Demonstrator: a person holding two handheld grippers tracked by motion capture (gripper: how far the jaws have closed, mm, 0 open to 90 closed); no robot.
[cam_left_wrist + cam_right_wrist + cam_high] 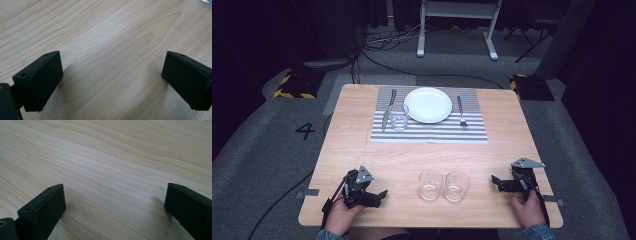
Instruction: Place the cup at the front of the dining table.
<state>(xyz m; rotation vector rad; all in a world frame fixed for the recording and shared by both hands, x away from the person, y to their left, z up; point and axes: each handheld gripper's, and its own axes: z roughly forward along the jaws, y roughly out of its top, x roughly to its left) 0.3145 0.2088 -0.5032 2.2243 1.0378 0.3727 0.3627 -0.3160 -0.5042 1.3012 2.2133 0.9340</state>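
Both tools rest at the near edge of the wooden table (362, 150), one at each corner. The left gripper (381, 195) sits low on the surface, jaws spread wide with nothing between them; its own view confirms bare wood in the gap. The right gripper (495, 181) is likewise parted and empty, pointing inward.

Between them, near centre, two empty glasses (443, 185) stand upright and just beside each other (contact between them cannot be confirmed). They are the nearest items to either tool and appear to be the work in hand.

At the far side, a striped placemat (430, 131) carries a white plate (428, 104), a knife (388, 108) on its left, a fork (460, 111) on its right, and a third glass (399, 117) beside the knife.

Assessment: the setting looks laid out already; the open jaws suggest readiness to grasp a glass.
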